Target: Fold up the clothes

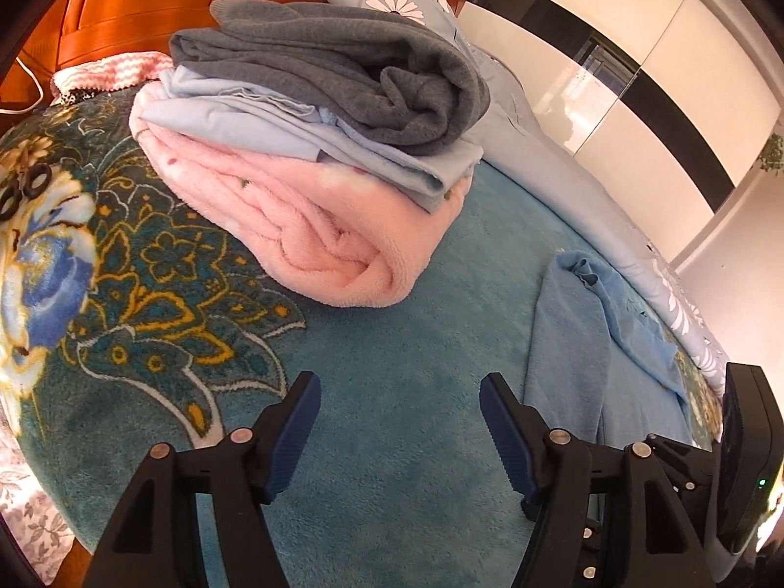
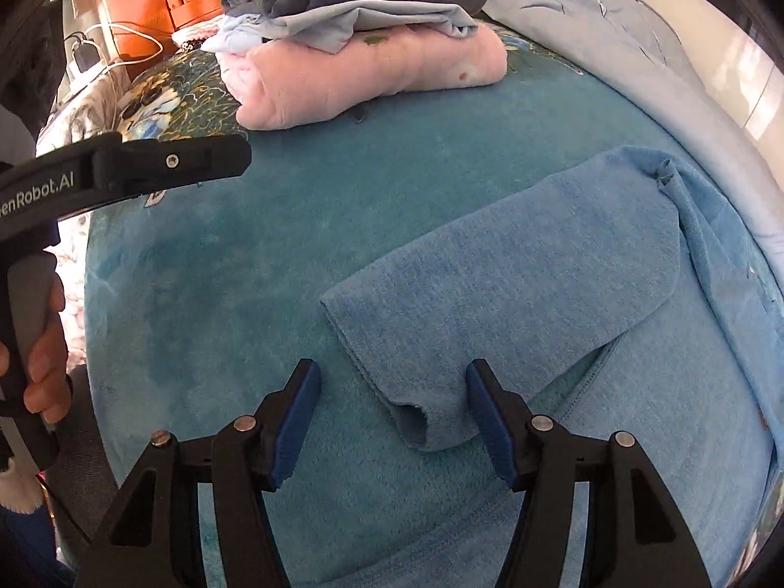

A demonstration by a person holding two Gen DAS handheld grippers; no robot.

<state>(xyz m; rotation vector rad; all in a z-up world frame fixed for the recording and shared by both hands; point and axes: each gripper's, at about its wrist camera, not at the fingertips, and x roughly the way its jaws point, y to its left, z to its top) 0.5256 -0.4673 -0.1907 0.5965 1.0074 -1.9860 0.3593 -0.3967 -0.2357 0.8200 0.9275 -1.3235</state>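
Note:
A light blue garment (image 2: 563, 284) lies on the teal blanket (image 2: 245, 269), its sleeve folded across toward the left, cuff (image 2: 431, 421) nearest me. My right gripper (image 2: 392, 392) is open and empty, its jaws standing either side of the cuff, just above it. In the left wrist view the same garment (image 1: 588, 343) lies at the right. My left gripper (image 1: 399, 402) is open and empty over bare teal blanket (image 1: 392, 318), left of the garment. The left gripper's body (image 2: 147, 166) shows at the left of the right wrist view.
A stack of folded clothes stands behind: grey sweater (image 1: 333, 63), pale blue garment (image 1: 304, 132), pink fleece (image 1: 294, 225). A floral duvet (image 1: 563, 171) runs along the right bed edge. The orange headboard (image 1: 147, 0), white cables (image 2: 112, 44) and black rings (image 1: 19, 191) sit at the left.

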